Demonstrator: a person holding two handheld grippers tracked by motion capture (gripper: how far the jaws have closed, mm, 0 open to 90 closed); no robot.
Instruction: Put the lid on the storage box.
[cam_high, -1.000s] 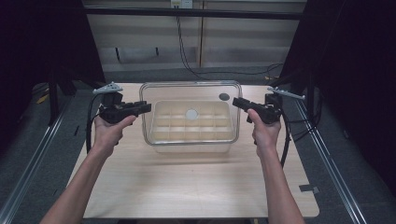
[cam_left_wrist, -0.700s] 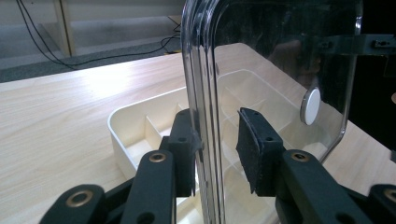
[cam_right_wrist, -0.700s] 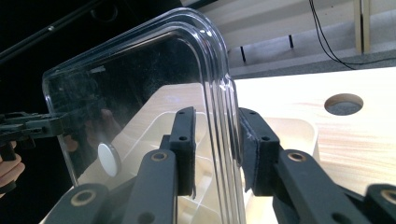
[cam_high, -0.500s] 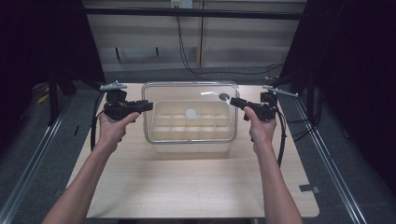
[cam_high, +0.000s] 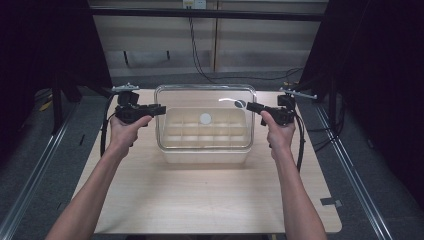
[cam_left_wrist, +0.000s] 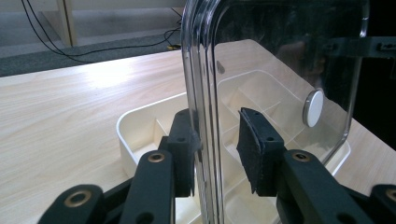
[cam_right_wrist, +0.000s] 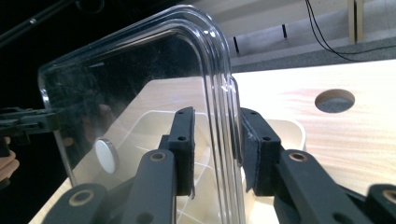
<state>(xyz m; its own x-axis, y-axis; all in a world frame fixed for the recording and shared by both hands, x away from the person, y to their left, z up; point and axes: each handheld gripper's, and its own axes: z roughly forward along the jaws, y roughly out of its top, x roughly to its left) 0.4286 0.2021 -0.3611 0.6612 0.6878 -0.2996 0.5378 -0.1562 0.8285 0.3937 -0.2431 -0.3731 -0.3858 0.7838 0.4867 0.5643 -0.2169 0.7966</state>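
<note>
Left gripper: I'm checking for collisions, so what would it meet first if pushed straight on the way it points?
Probably the clear lid, whose edge already stands between the left gripper jaws; beyond it, likely the right gripper.

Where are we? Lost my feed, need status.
Both grippers, left and right, clamp the clear lid by its side edges. Lid held above the white tray. Nothing in the way.
</note>
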